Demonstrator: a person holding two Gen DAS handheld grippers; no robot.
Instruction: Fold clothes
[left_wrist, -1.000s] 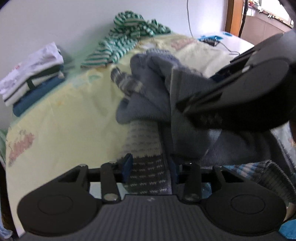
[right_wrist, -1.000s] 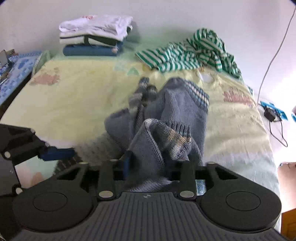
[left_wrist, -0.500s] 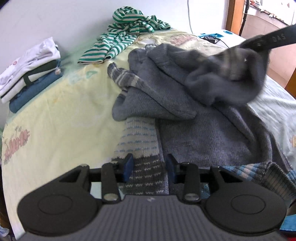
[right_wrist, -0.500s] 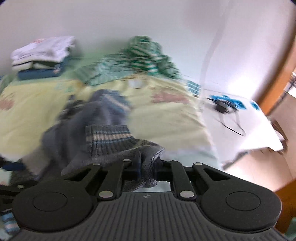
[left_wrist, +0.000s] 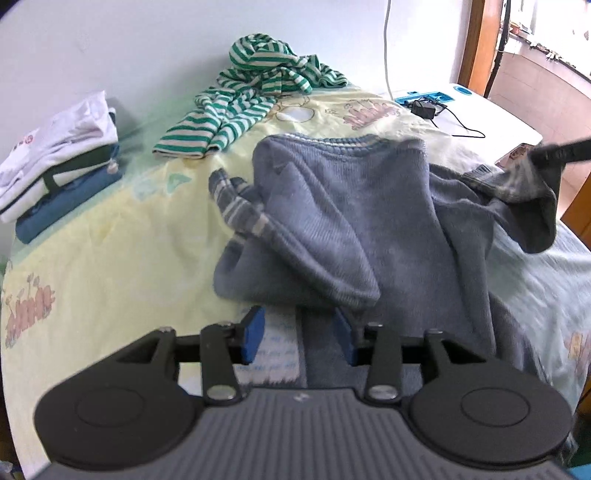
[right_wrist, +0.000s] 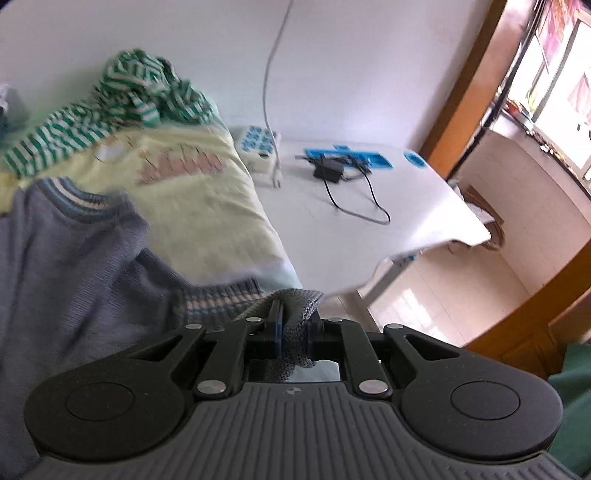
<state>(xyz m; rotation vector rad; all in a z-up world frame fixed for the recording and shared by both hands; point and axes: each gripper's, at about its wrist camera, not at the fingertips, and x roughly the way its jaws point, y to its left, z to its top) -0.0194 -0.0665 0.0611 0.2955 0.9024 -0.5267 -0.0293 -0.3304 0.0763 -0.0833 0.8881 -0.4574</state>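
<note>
Lying far to the left of the grey-blue sweater (left_wrist: 354, 229), a stack of folded clothes (left_wrist: 59, 162) sits at the edge of the yellow bed sheet (left_wrist: 122, 258), against the wall. Behind the sweater and a little left, a green-and-white striped top (left_wrist: 255, 92) is crumpled near the wall. The sweater itself is spread over the middle of the sheet, partly bunched, with one striped cuff (left_wrist: 240, 206) poking out on its left side. At the sweater's near edge the left gripper (left_wrist: 299, 334) has its blue-padded fingers apart, straddling the knit hem without closing on it. To the sweater's right, the right gripper (right_wrist: 295, 336) has its fingers pressed together on a fold of the grey knit near a striped cuff (right_wrist: 218, 302), lifting that sleeve off the bed. Beyond the sweater on the right stands a white table (right_wrist: 424, 221) carrying a black charger (right_wrist: 328, 171) and its cable.
</note>
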